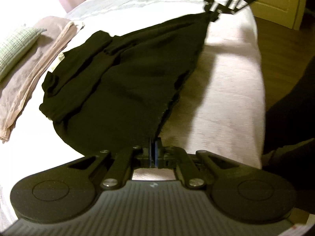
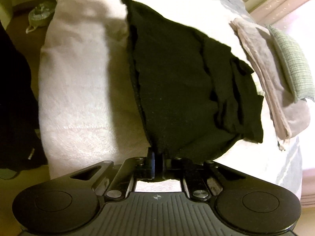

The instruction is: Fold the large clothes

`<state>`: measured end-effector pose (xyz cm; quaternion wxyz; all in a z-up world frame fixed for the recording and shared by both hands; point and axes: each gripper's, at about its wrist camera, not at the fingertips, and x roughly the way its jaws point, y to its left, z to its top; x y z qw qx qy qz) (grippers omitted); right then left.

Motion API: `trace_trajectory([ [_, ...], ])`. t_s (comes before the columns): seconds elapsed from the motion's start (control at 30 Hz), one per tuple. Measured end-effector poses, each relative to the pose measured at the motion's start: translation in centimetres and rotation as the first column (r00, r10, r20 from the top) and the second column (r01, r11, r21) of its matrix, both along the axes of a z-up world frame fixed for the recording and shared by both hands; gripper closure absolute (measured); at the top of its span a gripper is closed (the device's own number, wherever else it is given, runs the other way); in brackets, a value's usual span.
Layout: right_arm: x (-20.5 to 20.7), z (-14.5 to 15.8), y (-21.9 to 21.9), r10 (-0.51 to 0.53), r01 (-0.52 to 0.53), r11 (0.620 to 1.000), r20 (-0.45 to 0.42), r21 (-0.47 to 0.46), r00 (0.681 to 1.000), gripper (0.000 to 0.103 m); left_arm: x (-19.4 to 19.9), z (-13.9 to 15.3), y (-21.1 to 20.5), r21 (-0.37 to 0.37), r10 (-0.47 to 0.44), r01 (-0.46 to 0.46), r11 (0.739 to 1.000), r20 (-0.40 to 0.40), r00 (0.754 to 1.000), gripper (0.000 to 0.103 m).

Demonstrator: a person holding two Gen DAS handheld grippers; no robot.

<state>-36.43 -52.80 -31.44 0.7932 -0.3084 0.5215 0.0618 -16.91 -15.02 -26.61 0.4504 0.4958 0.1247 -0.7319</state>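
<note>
I hold the black garment (image 1: pixel 122 74) stretched between my two tools over the bed (image 1: pixel 226 90). My left hand-held gripper (image 1: pixel 154 153) has its jaws pinched together on one corner of the cloth, right at its tips. My right hand-held gripper (image 2: pixel 157 157) is clamped the same way on the opposite corner; in the left view it shows at the far end of the cloth (image 1: pixel 214 9).

The edge between the two grips is the long axis, running straight from one tool to the other, taut and lifted. From that edge the rest of the cloth slopes down and away from me onto the bed, where its bunched far part lies beside the folded beige cloth (image 1: pixel 39 66) and the green pillow (image 1: pixel 15 45).

So the cloth lies ahead of both tools, and neither hand is nearer: each has its own end. I judge the next move is to carry this held edge together toward the far part to make the fold, keeping both ends level so the edge stays straight.
</note>
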Motion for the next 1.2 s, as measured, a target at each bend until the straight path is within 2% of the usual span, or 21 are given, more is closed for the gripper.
trace_trajectory([
  [0.13, -0.6, 1.9, 1.4, 0.018, -0.017, 0.999, -0.019, 0.034, 1.000, 0.100, -0.4, 1.5, 1.6, -0.020, 0.027, -0.027, 0.999, -0.006, 1.000, 0.102],
  [0.27, -2.2, 3.3, 3.3, 0.025, -0.021, 0.997, -0.048, 0.079, 0.999, 0.100, -0.9, 3.2, 3.2, -0.005, 0.035, -0.035, 0.999, -0.021, 0.999, 0.102],
  [0.37, -3.9, 4.5, 4.5, 0.011, -0.001, 0.993, -0.080, 0.122, 0.997, 0.100, -1.5, 4.6, 5.2, 0.024, 0.042, -0.041, 0.999, -0.043, 0.998, 0.102],
  [0.63, -8.0, 8.2, 8.5, 0.032, 0.024, 0.963, -0.203, 0.268, 0.979, 0.100, -3.6, 7.9, 10.7, 0.167, 0.066, -0.043, 0.985, -0.133, 0.989, 0.102],
  [0.73, -7.6, 9.5, 8.1, 0.040, 0.021, 0.961, -0.215, 0.274, 0.976, 0.100, -3.2, 8.9, 10.7, 0.171, 0.072, -0.045, 0.984, -0.157, 0.985, 0.102],
  [0.87, -3.9, 12.0, 5.1, 0.055, -0.001, 0.968, -0.206, 0.249, 0.977, 0.100, 0.0, 10.6, 6.6, 0.136, 0.097, -0.071, 0.988, -0.190, 0.977, 0.102],
  [0.97, -0.4, 14.0, 1.5, 0.036, 0.011, 0.969, -0.187, 0.246, 0.982, 0.100, 3.3, 12.2, 1.3, 0.115, 0.113, -0.091, 0.989, -0.201, 0.973, 0.102],
  [1.1, 4.4, 15.8, -4.5, -0.021, 0.065, 0.958, -0.159, 0.279, 0.987, 0.100, 8.2, 13.7, -6.4, 0.128, 0.180, -0.153, 0.980, -0.235, 0.955, 0.102],
  [1.2, 8.3, 15.5, -9.5, -0.015, 0.070, 0.948, -0.177, 0.311, 0.984, 0.100, 10.9, 13.5, -12.2, 0.149, 0.202, -0.169, 0.974, -0.247, 0.948, 0.102],
])
